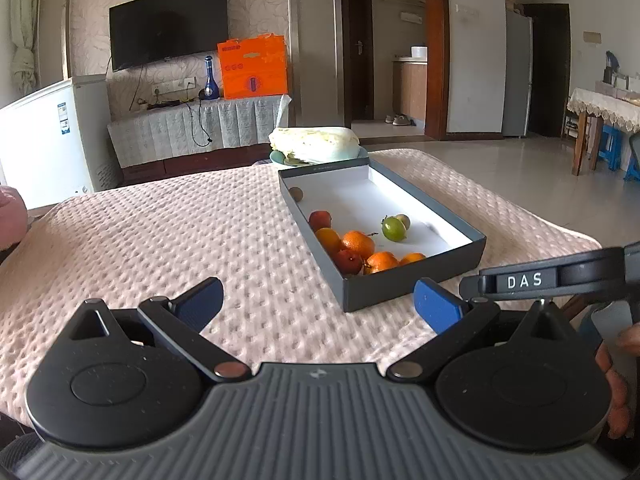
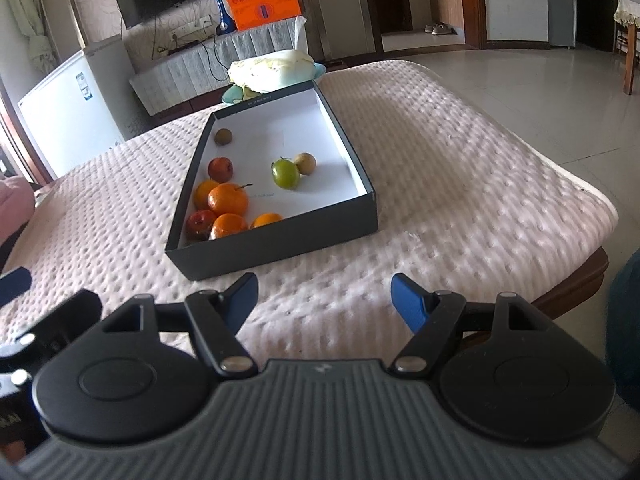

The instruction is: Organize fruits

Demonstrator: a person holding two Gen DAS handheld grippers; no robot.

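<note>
A pink dimpled cloth [image 1: 168,240] covers the table. At its far edge a cabbage [image 1: 314,142] lies on a pale green plate [image 2: 230,95]. Beyond the table, a TV [image 1: 168,26] hangs on the patterned wall above a low cabinet draped in grey fabric [image 1: 192,128]. On that cabinet stand a blue bottle [image 1: 209,80] and, just beside it, an orange box [image 1: 253,67]; cables [image 1: 198,120] hang down its front. A white fridge [image 1: 48,140] stands left of the cabinet. Farther right, a dark door [image 1: 359,44] is shut, with shoes [image 1: 400,120] on the floor near it. At the far right, a side table with a lace cloth [image 1: 604,106] has blue stools [image 1: 610,146] under it.
</note>
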